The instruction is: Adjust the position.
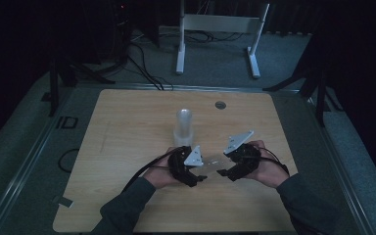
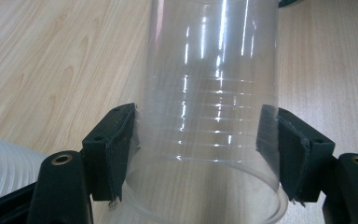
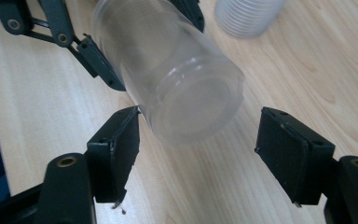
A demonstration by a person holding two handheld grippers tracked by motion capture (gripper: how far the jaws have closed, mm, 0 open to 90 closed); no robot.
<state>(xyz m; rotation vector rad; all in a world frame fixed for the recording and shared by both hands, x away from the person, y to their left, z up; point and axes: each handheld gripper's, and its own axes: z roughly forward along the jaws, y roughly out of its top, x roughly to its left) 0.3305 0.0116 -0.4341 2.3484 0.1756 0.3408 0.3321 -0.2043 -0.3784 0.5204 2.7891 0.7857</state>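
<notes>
A clear plastic cup (image 1: 215, 163) lies level between my two grippers above the near middle of the wooden table (image 1: 127, 127). My left gripper (image 2: 198, 140) is shut on the cup (image 2: 214, 93), with both pads pressed against its ribbed wall near the rim. The cup's base (image 3: 191, 107) points toward my right gripper (image 3: 198, 140). That gripper is open, its pads standing wide on either side of the base without pressing it. Its view also shows the left gripper's fingers (image 3: 98, 65) on the cup. In the high view the left gripper (image 1: 205, 170) and right gripper (image 1: 226, 169) face each other.
A tall stack of translucent cups (image 1: 183, 128) stands upright just behind the grippers, seen also as the stack (image 3: 247, 16) and the stack (image 2: 0, 163). A round grommet (image 1: 220, 105) sits near the table's far edge. A white frame (image 1: 220, 29) and cables lie on the floor beyond.
</notes>
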